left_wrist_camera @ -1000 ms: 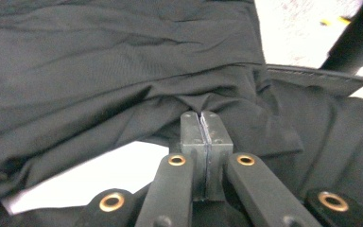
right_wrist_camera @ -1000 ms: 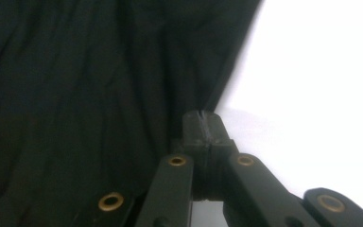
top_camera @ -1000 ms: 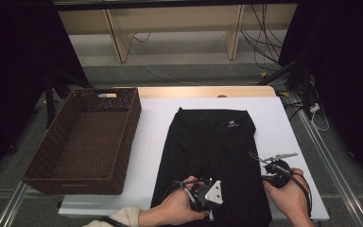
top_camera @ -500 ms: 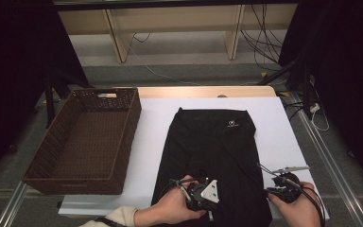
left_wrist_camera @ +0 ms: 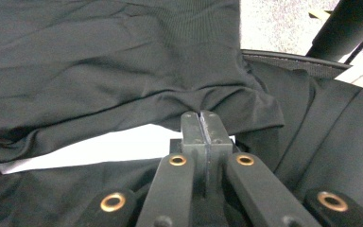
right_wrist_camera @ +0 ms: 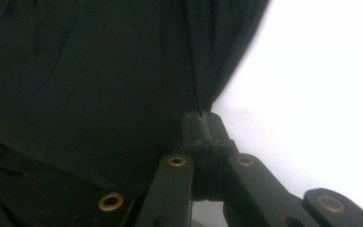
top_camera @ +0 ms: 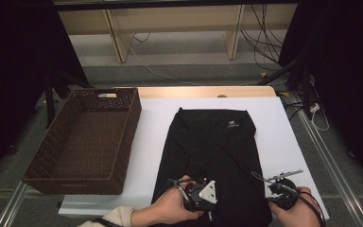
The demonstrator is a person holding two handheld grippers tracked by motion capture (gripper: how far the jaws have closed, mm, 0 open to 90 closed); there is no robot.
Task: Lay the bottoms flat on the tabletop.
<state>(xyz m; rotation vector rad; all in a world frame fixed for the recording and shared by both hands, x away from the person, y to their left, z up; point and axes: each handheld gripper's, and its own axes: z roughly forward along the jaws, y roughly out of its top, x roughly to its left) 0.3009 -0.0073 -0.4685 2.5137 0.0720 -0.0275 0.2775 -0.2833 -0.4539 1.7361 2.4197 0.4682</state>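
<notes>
At the left of the high view a brown wicker basket [top_camera: 82,137] sits on the white tabletop [top_camera: 288,127], beside the black garment [top_camera: 215,156] spread across the centre and lower middle of the frame. The left gripper [top_camera: 199,182] has its jaws closed on a pinch of cloth at the bottom hem; the right gripper [top_camera: 264,178], at lower right, has its jaws closed on the garment's right edge. To fold well, I judge both hands should lift together, keep the hem taut and level, and carry it toward the collar without dragging.
</notes>
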